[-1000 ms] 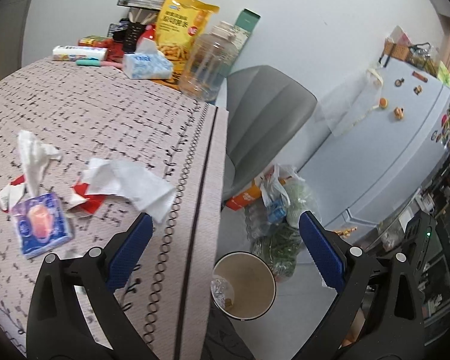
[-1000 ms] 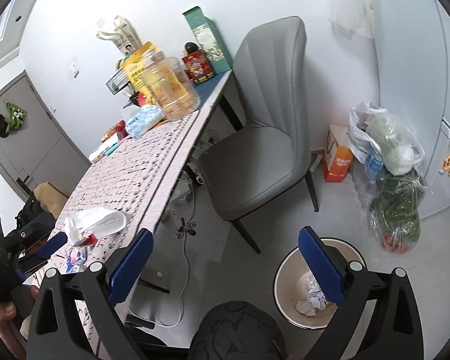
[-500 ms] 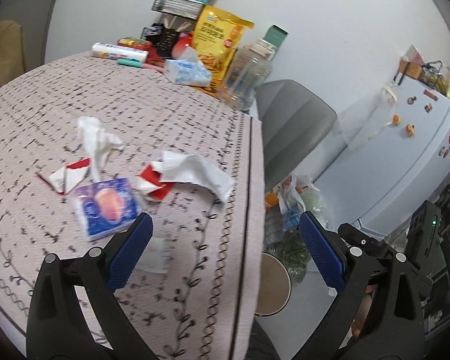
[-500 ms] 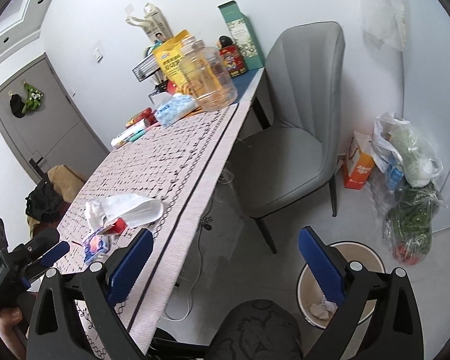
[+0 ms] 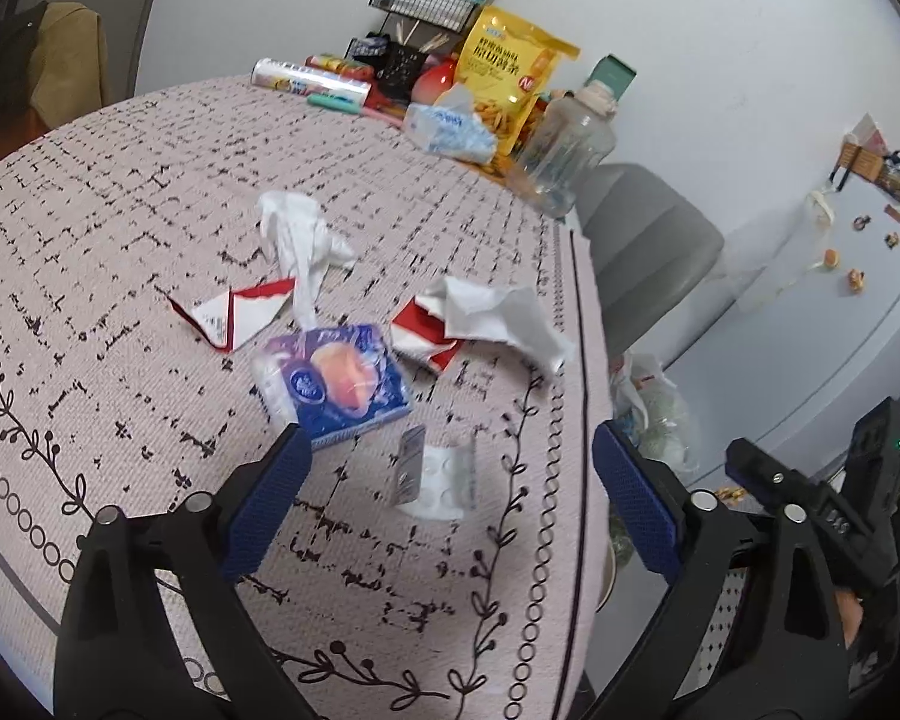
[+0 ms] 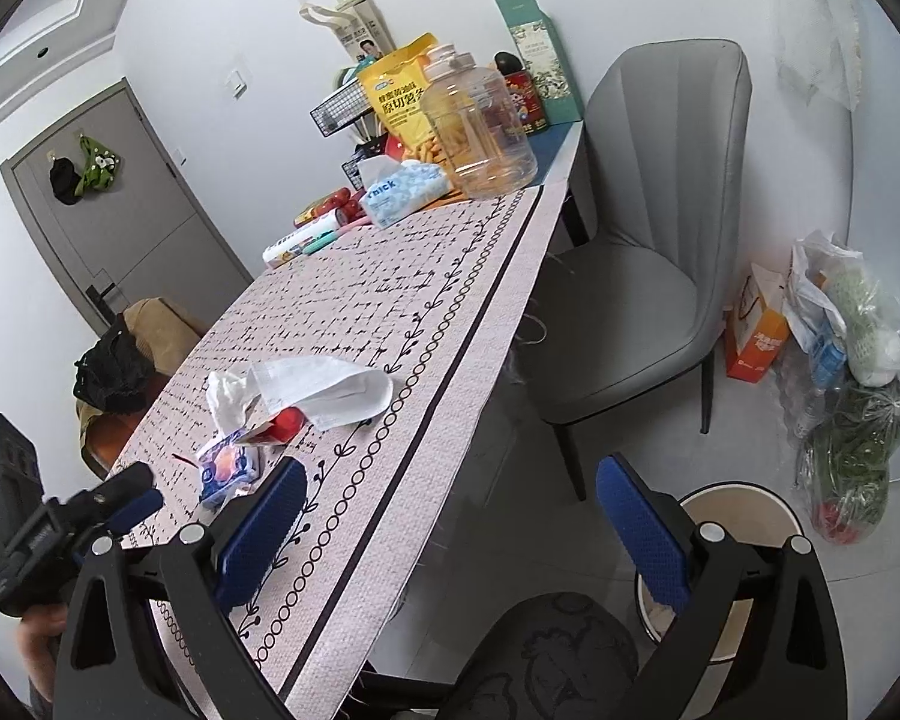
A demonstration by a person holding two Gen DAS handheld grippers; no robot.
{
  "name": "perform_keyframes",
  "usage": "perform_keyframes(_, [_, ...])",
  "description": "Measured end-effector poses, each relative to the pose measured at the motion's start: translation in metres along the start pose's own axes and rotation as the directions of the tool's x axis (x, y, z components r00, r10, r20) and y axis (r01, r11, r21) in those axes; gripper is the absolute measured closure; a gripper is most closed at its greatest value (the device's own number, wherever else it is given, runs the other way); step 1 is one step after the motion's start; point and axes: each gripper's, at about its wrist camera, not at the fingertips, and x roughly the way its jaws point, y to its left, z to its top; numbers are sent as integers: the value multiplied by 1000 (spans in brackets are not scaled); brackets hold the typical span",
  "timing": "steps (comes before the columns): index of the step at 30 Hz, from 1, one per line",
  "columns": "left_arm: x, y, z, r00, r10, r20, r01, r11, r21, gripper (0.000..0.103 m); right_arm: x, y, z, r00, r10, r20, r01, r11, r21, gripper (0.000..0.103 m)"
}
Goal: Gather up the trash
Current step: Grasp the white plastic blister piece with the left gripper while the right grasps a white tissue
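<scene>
Trash lies near the table's (image 5: pixel 120 192) right edge: a clear blister pack (image 5: pixel 435 474) between my left gripper's (image 5: pixel 447 480) wide, closing jaws, untouched; crumpled tissue (image 5: pixel 297 234) farther off. My right gripper (image 6: pixel 447 516) gapes empty above the waste bin (image 6: pixel 768 495).

The tabletop (image 5: pixel 120 228) wears a pale cloth with black dashes and a vine border. Near its middle lies a blue tissue pack (image 5: pixel 333 381). A crumpled white tissue (image 5: pixel 297 234) sits at its 12 o'clock, a torn red-and-white wrapper (image 5: pixel 234 312) at 10 o'clock, a white napkin (image 5: pixel 498 315) over a red scrap at 2 o'clock, and an empty pill blister (image 5: pixel 435 474) at 5 o'clock. At the far end stand a yellow snack bag (image 5: pixel 510 78), a clear jar (image 5: pixel 564 150) and a soft tissue packet (image 5: pixel 447 129).
</scene>
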Motion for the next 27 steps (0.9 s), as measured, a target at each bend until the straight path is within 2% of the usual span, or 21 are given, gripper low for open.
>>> perform_keyframes(9, [41, -7, -11, 994, 54, -97, -52, 998, 30, 19, 10, 3, -10, 999, 22, -32, -23, 1000, -8, 8])
perform_keyframes(10, [45, -7, -12, 992, 61, -107, -58, 998, 31, 22, 10, 4, -10, 999, 24, -33, -25, 1000, -12, 8])
perform_keyframes(13, [50, -10, -13, 991, 89, -99, -85, 995, 51, 28, 13, 7, -10, 999, 27, -36, -28, 999, -21, 8])
perform_keyframes(15, [53, -11, -12, 990, 98, -99, -92, 994, 58, 40, 15, 9, -9, 999, 30, -39, -31, 999, -25, 8])
perform_keyframes(16, [54, -11, -11, 989, 100, -105, -94, 994, 63, 59, 17, 11, -8, 999, 32, -40, -34, 999, -29, 8])
perform_keyframes(17, [55, -11, -12, 988, 102, -115, -95, 993, 66, 71, 18, 13, -7, 999, 34, -41, -36, 999, -34, 8])
perform_keyframes(21, [50, -4, -11, 989, 88, -115, -85, 996, 35, 74, 24, 29, -3, 998, 45, -45, -48, 996, -78, 8])
perform_keyframes(27, [23, 8, -2, 996, 76, -46, -76, 997, -11, 74, 38, 62, 6, 998, 38, -53, -48, 979, -200, 8])
